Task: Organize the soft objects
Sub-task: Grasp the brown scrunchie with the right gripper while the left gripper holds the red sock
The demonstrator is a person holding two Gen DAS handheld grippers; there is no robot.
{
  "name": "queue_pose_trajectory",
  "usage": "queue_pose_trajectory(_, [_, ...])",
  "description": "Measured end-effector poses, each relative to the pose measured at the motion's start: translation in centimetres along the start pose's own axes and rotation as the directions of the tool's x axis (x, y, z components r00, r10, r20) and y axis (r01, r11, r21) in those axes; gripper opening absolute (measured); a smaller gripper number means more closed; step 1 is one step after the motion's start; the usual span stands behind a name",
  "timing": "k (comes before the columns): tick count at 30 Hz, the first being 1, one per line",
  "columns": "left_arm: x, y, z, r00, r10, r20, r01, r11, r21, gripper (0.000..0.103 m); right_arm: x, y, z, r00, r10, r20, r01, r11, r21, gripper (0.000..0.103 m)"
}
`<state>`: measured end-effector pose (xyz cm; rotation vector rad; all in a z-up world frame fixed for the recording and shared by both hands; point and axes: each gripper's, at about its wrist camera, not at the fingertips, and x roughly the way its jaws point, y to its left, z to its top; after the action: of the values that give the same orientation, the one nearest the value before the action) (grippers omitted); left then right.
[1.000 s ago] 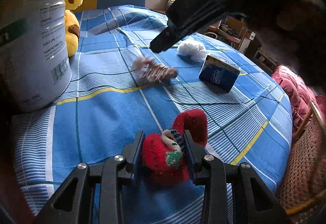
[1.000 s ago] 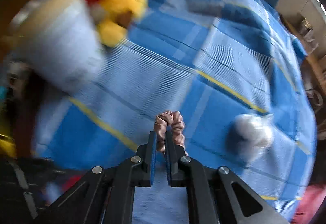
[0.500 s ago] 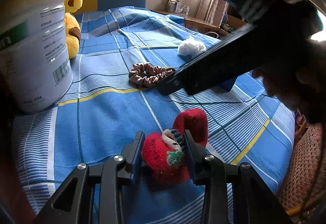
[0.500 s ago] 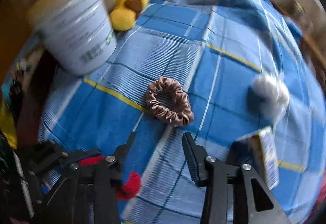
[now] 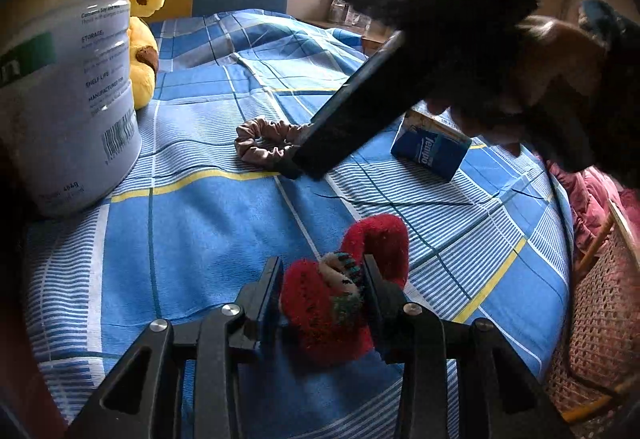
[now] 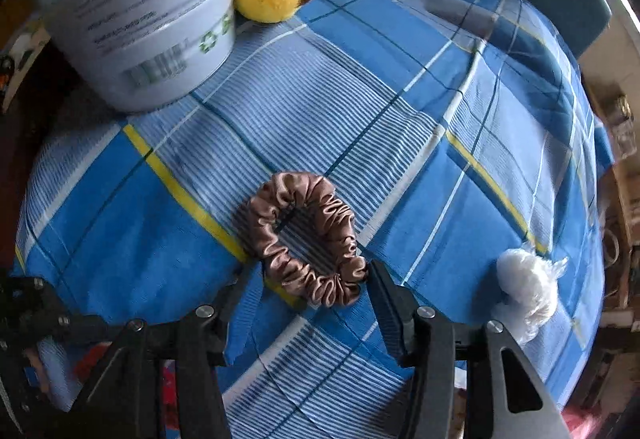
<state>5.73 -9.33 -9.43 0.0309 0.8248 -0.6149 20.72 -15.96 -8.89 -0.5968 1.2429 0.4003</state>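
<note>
1. The bed (image 5: 192, 239), under a blue plaid sheet with yellow and white lines, carries everything I see.
2. A large white tin (image 5: 68, 87) with a barcode stands upright at the bed's left edge; through the right wrist camera I see it at the upper left (image 6: 140, 11).
3. A yellow plush bear (image 5: 142, 51) sits just behind the tin, touching it as far as I can tell.
4. My right hand-held gripper (image 6: 308, 287) has its jaws spread wide, low over the sheet, with the near edge of the brown satin scrunchie (image 6: 304, 235) between the tips. In the left view its finger covers part of the scrunchie (image 5: 260, 143).
5. My left hand-held gripper (image 5: 322, 291) is clamped on the red knitted sock (image 5: 332, 303), whose toe curls up ahead of the fingers, close above the sheet.
6. A blue tissue pack (image 5: 432, 151) lies tilted to the right of the scrunchie, apart from it.
7. A white fluffy ball (image 6: 528, 295) rests near the right gripper's right finger.
</note>
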Motion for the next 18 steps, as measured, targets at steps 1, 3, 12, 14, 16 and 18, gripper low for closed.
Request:
queue_pose_trajectory(1, [0.0, 0.0, 0.0, 1.0, 0.001, 0.0, -0.001, 1.0, 0.0, 0.041, -0.4, 0.5, -0.4, 1.0, -0.006, -0.006, 0.006, 1.0, -0.019, 0.054])
queue_pose_trajectory(3, [0.0, 0.0, -0.1, 1.0, -0.002, 0.001, 0.002, 1.0, -0.005, 0.041, -1.1, 1.3, -0.8, 0.998, -0.06, -0.014, 0.059, 0.996, -0.069, 0.054])
queue_pose_trajectory(12, [0.0, 0.0, -0.1, 1.0, -0.005, -0.001, 0.005, 1.0, -0.007, 0.042, 0.1, 2.7, 1.5, 0.988, -0.154, -0.009, 0.148, 0.964, -0.222, 0.054])
queue_pose_trajectory(14, [0.0, 0.0, -0.1, 1.0, -0.005, -0.001, 0.005, 1.0, -0.007, 0.042, 0.4, 2.0, 2.0, 0.996, -0.089, -0.016, 0.085, 0.981, -0.174, 0.037])
queue_pose_trajectory(16, [0.0, 0.0, -0.1, 1.0, -0.005, -0.001, 0.005, 1.0, -0.007, 0.042, 0.1, 1.6, 1.7, 0.998, -0.068, 0.0, 0.068, 0.992, -0.104, 0.012])
queue_pose_trajectory(18, [0.0, 0.0, -0.1, 1.0, -0.004, -0.001, 0.004, 1.0, -0.007, 0.042, -0.3, 1.2, 0.7, 1.0, -0.023, 0.016, 0.024, 0.999, -0.027, 0.01])
